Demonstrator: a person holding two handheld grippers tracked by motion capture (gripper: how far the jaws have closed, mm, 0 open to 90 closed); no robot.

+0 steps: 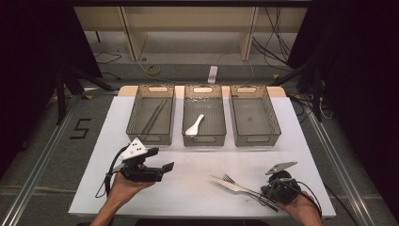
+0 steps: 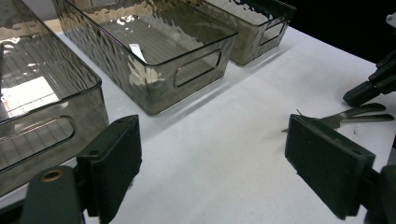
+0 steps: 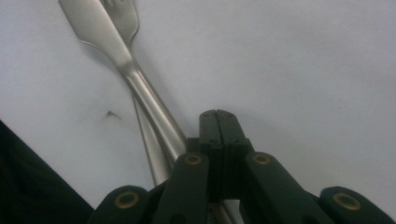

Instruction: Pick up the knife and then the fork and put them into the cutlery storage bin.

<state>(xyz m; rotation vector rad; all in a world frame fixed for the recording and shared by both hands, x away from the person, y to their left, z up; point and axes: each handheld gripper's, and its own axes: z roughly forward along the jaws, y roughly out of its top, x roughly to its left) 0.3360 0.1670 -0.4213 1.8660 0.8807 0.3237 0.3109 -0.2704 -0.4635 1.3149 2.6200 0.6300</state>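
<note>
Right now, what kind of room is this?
Probably a lab or recording workroom: a white table bearing three clear smoky plastic bins, loose cables on the grey floor, and black curtains around.

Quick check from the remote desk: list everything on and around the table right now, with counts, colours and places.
Table: 1, white, centre.
Bins: 3, smoky clear, in a row at the far side.
Chopsticks: 2, dark, in the left bin.
Spoon: 1, white, in the middle bin.
Right bin: nothing seen inside.
Knife: 1, silver, front right, beside the fork.
Fork: 1, silver, against the knife.
Left gripper: black, open, held above the front left.
Right gripper: black, shut, beside the cutlery handles.
</note>
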